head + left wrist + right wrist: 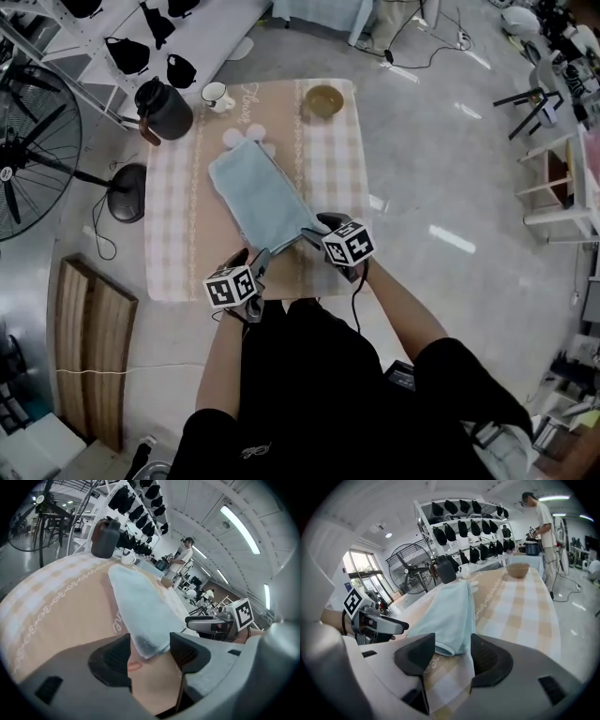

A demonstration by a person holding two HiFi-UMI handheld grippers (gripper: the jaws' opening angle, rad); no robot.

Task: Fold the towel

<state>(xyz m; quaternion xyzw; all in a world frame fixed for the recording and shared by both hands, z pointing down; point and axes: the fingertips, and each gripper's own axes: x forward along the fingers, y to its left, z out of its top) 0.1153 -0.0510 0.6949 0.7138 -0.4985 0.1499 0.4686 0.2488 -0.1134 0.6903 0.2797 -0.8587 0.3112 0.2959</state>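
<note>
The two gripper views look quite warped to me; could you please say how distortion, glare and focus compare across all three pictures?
Head view: mild bending at the edges, white glare streaks on the glossy floor. Left gripper view: strong fisheye, dark corners, the table bulging like a dome, the towel sharp. Right gripper view: same fisheye, shelves bowed, window washed out.

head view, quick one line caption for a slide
Left gripper and right gripper, jaws open, at the near corners of a pale blue towel on a checked tablecloth.
</note>
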